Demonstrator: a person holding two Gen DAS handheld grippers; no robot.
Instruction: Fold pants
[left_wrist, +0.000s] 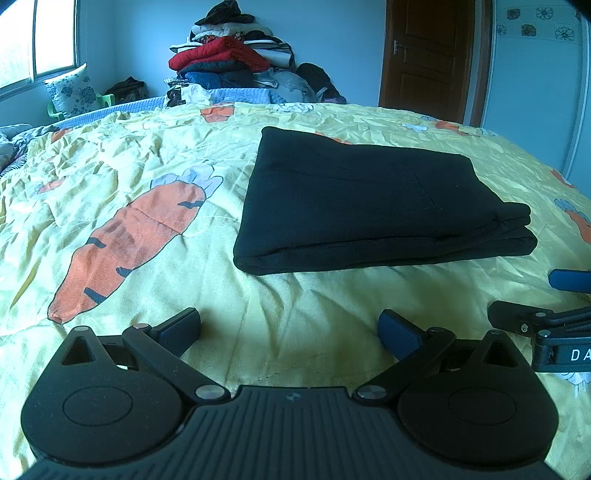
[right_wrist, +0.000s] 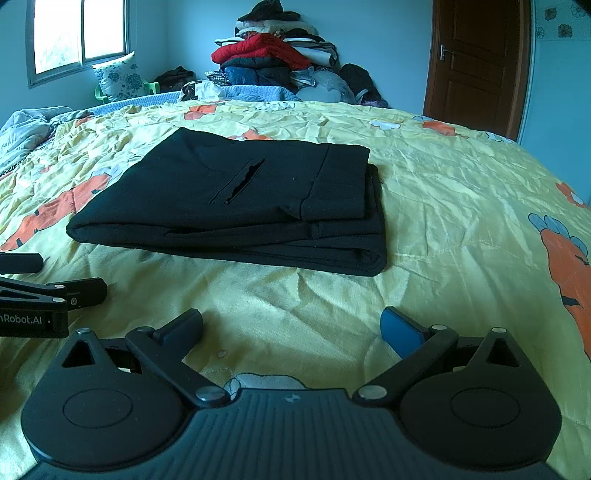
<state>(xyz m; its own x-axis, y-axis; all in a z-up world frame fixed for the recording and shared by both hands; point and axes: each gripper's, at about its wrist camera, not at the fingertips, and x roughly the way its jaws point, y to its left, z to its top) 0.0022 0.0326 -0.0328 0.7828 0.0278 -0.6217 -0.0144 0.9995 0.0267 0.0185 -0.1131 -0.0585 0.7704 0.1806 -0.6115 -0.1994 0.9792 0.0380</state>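
Lying as a squat black rectangle on the yellow carrot-print bedspread (left_wrist: 155, 173), the pants (left_wrist: 369, 206) look folded through — several layers stack at the near edge, and the pocket slit shows on the top face in the right wrist view. They sit toward the middle of the bed, set back from its near edge, with bare quilt between them and both tools.

The left gripper (left_wrist: 290, 330) has its fingers spread wide with nothing between them, low over the quilt just short of the bundle's near left corner. The right gripper (right_wrist: 291, 326) is likewise released and empty, facing the near right corner. Each shows at the edge of the other's view, so they sit side by side — a resting stance, I'd say, clear of the cloth so the stack isn't dragged askew.

The edges are roughly aligned, though the lower layers jut out at the right side; the job appears essentially finished.

A heap of clothes (right_wrist: 277, 55) is piled past the far edge, beside the door (right_wrist: 476, 62).
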